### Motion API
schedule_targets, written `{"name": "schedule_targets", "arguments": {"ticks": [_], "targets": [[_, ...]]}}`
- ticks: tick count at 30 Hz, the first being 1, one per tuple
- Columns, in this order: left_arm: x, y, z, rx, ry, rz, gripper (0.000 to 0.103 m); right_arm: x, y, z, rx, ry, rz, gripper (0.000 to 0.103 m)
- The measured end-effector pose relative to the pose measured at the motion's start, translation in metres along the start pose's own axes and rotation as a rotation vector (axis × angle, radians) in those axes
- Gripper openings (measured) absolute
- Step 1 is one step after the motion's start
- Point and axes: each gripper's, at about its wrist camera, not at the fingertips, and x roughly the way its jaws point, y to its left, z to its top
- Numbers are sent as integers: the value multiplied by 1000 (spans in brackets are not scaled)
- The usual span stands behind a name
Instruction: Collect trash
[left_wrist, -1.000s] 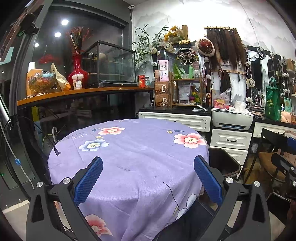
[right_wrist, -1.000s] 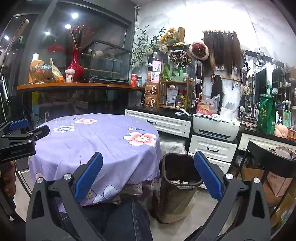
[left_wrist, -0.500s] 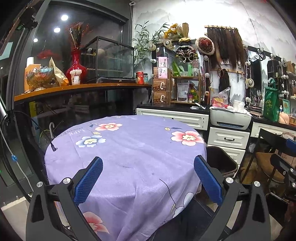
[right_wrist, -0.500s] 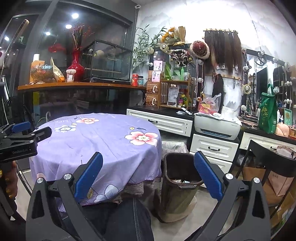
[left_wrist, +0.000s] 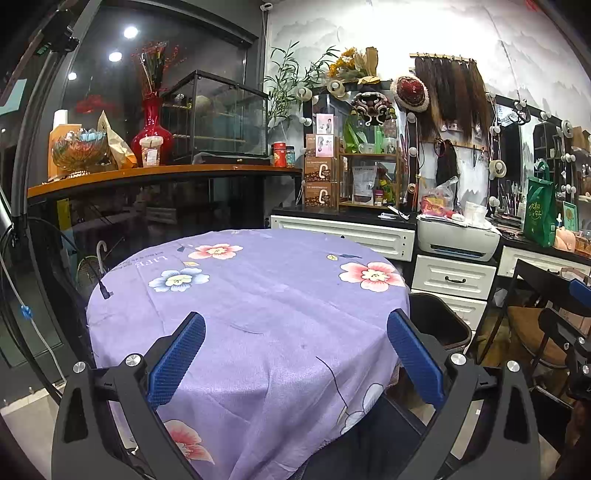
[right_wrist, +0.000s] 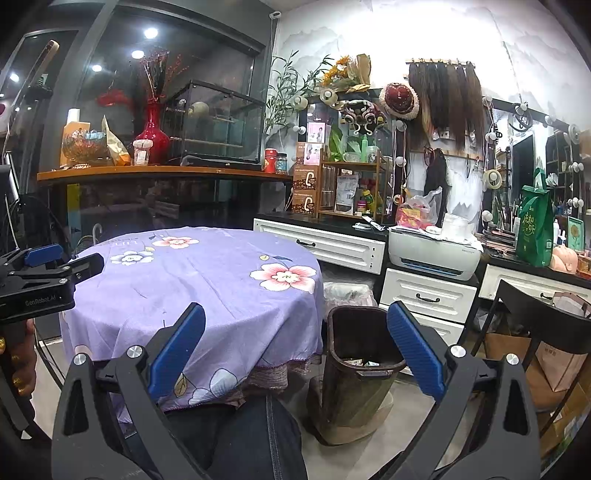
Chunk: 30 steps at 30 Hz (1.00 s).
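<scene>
— Trash bin (right_wrist: 360, 363): on the floor just beside the round table (right_wrist: 207, 280), at the table's right edge, mouth up, long axis upright. Some scraps lying inside, low down (too dim to name).

— And loose trash on the table?

— None to be seen on the purple cloth in either view. Bare flowers and folds only.

— Which claw nearer the bin?

— The right gripper (right_wrist: 295, 354), judging by its view: bin directly ahead and slightly right of centre, rim showing between the blue pads (right_wrist: 415, 354). From the left gripper (left_wrist: 295, 354), only a dark sliver of bin (left_wrist: 439, 325) past the table's right edge, so farther off and with the tabletop in between.

— State of the claws?

— Both spread wide, nothing pinched. Left one hanging over the table's near side, seen also from the right view beside the table's left edge.

— Coming move, then?

— Probably hunting for more trash; otherwise little left to do. Any drop into the bin better suited to the right side.
</scene>
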Motion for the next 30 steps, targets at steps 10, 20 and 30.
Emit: {"name": "schedule_targets", "arguments": {"ticks": [10,20,30], "targets": [[0,0,0,0,0,1,98,0,0,2,6,0,0,97],[-2,-3,2,-1,-4,-3,98,-1,0,3,2,-1,-1,97],[-3,-10,4,1,6,9,98,0,0,2,2,-1,0,97]]}}
